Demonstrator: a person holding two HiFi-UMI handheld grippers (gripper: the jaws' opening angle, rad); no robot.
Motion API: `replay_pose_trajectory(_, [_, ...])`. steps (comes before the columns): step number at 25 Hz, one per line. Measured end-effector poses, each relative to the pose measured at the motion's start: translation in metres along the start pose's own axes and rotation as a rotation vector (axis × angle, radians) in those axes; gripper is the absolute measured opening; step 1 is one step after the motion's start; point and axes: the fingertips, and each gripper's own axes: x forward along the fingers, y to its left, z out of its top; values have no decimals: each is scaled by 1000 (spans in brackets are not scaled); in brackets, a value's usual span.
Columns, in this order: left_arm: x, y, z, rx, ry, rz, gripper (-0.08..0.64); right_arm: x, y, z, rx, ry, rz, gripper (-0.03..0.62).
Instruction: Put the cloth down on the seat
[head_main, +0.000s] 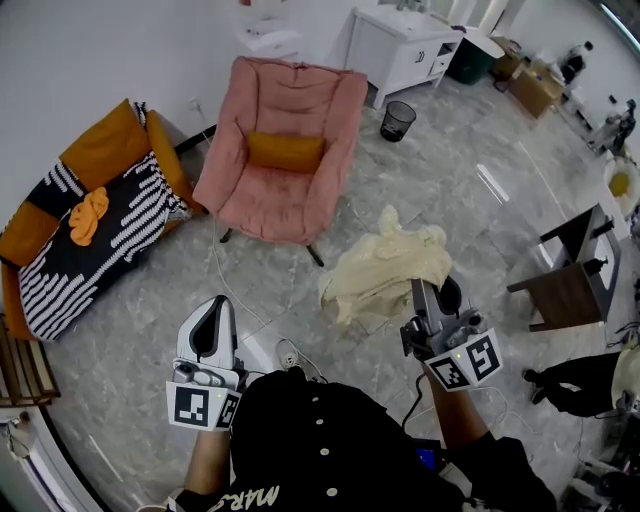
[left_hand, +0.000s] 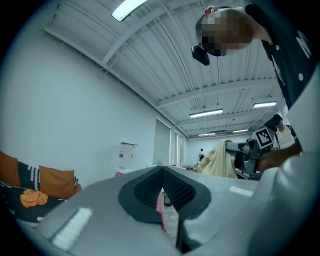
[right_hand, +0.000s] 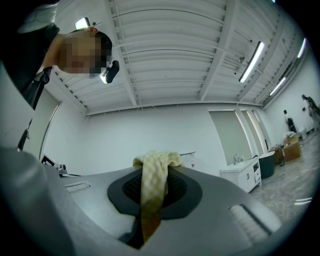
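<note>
The pale yellow cloth (head_main: 383, 272) is grasped by the right gripper (head_main: 432, 298). In the right gripper view a twisted fold of it is seen pinched between the clenched jaws, running up over their tips. The rest of it is bunched and hangs in the air above the floor, so its long axis is judged to run up and down, with the loose bulk falling on the far, left side of the jaws. No part of it is seen touching the pink armchair (head_main: 300, 95).

The seat (head_main: 268, 205) lies ahead and to the left of the cloth, well apart from it, with open floor between. The chair's front is turned toward the person, and an orange cushion (head_main: 285, 152) is propped against its back, leaving the front of the seat bare. A forward, leftward carry is therefore called for, judged to end with the hanging bulk lowered first.

The left gripper (head_main: 212, 312) is held nearer the seat's side, its jaws drawn together with nothing between them.
</note>
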Motion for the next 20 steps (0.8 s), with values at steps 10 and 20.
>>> replay_pose_trajectory(10, [39, 56, 6, 3, -22, -25, 0, 65, -1, -1, -8, -35, -18, 48])
replay_pose_trajectory(20, [59, 81, -7, -5, 5, -64, 0, 87, -1, -18, 13, -23, -53, 48])
